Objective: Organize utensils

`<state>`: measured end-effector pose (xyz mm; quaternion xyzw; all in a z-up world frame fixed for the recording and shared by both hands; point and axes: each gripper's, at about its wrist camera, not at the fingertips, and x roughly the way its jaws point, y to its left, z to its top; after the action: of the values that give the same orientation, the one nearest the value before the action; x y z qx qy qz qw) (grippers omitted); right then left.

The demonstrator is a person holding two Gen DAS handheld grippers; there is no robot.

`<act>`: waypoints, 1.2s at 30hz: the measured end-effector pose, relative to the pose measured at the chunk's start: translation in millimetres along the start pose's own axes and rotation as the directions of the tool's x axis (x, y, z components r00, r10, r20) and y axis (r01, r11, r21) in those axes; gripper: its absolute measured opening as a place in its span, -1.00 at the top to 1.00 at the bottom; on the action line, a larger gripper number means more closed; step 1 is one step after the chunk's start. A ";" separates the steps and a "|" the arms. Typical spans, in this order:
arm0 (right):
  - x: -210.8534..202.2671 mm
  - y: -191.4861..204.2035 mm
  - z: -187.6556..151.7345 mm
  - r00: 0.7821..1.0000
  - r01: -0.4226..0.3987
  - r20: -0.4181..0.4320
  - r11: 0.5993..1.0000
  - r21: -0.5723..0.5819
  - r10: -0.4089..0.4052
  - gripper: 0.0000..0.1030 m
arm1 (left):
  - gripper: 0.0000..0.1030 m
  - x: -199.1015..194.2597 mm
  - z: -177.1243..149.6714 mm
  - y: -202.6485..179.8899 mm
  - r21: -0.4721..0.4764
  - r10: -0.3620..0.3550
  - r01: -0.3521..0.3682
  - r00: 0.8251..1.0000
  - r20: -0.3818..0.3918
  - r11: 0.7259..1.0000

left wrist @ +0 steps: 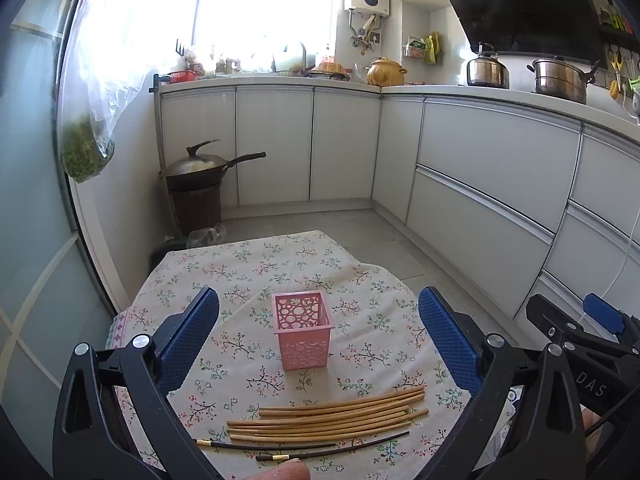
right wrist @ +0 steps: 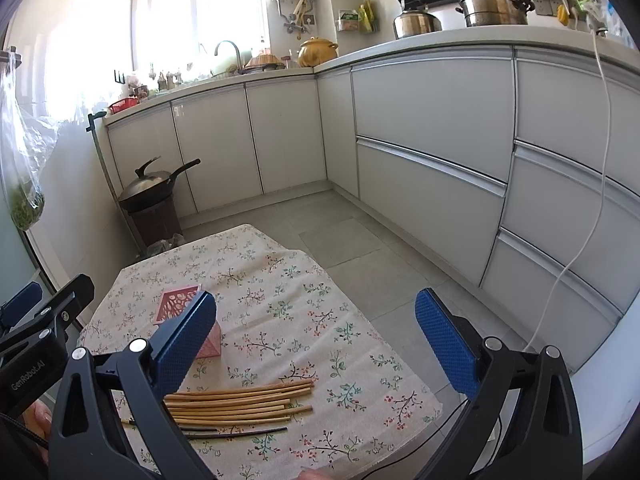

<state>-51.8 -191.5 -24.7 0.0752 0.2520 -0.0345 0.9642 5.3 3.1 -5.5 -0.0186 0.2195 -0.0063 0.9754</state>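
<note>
Two hand-held grippers hover with jaws spread wide and nothing between them above a small table draped in a floral cloth (left wrist: 256, 264) in a home kitchen. A loose bundle of bamboo chopsticks (left wrist: 332, 418) lies flat on the cloth at the near edge, its long axis running crosswise to both tools, with two black chopsticks (left wrist: 304, 446) just in front of it, nearest the person. A pink lattice holder (left wrist: 303, 330) stands upright and looks empty, just beyond the bundle. Seen from the left gripper (left wrist: 318, 340), the holder sits dead ahead between the blue pads and the sticks lie below, centred. Seen from the right gripper (right wrist: 316, 340), the bamboo chopsticks (right wrist: 240, 406) lie low and to the left, under its left finger, and the holder (right wrist: 180, 304) is partly hidden behind that finger. By this reading the left tool is the better placed, and either would probably need to dip and close across the sticks' width.
</note>
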 end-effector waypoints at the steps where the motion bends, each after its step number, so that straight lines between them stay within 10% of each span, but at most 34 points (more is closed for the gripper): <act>1: 0.2 -0.1 -0.3 1.000 0.000 -0.002 1.000 0.001 0.000 -0.89 | -0.86 0.2 -0.8 0.0 0.000 0.000 0.000 1.000 -0.001 1.000; 36: 3.1 0.9 0.2 1.000 0.002 -0.022 1.000 0.004 -0.002 -0.89 | -0.86 4.3 -3.7 2.2 -0.005 0.009 -0.009 1.000 -0.012 1.000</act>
<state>-48.9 -190.7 -26.0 0.0771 0.2627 -0.0351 0.9612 7.7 5.1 -10.8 -0.0199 0.2256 -0.0013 0.9740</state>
